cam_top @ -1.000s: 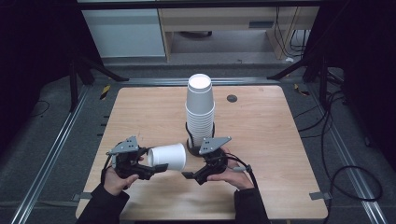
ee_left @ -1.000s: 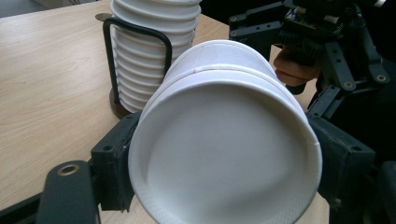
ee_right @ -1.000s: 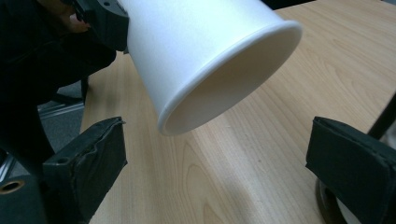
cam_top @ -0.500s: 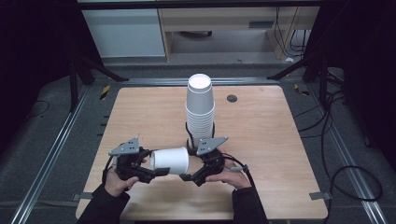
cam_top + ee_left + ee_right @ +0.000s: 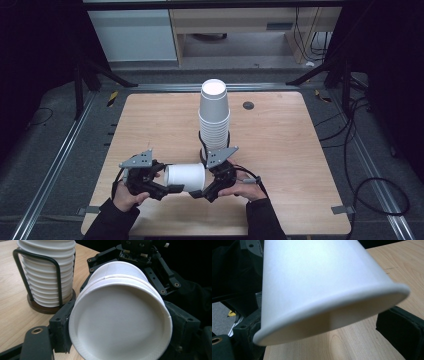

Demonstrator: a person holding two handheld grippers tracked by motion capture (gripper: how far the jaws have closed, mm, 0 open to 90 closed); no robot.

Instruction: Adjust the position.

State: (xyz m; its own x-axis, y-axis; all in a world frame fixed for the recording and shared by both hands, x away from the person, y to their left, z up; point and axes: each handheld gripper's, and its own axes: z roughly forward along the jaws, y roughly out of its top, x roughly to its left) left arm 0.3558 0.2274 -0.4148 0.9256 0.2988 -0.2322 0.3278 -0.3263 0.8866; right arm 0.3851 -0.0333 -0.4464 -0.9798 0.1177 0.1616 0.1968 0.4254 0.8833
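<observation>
A white paper cup (image 5: pixel 185 177) lies on its side just above the desk (image 5: pixel 280 150), in front of the tall cup stack (image 5: pixel 214 117) on the person's side, its long axis running left to right between the two grippers. The left gripper (image 5: pixel 170 189) has its fingers (image 5: pixel 61 326) pinching the cup at one end — in the left gripper view one black pad sits against each flank, and a second rim just behind the first suggests two cups nested. The right gripper (image 5: pixel 199 192) meets the cup from the opposite end; its fingers (image 5: pixel 398 323) flank the rim, but whether they press it or stand slightly spread cannot be told. Both hands are about equally near, so the next move likely turns on pulling along that left-right axis. The stack, standing upside down in a black wire holder (image 5: pixel 37 282) on a round base, is close behind the right gripper and is the nearest thing to knock; a small dark disc (image 5: pixel 248 105) lies beyond the stack, well clear.
</observation>
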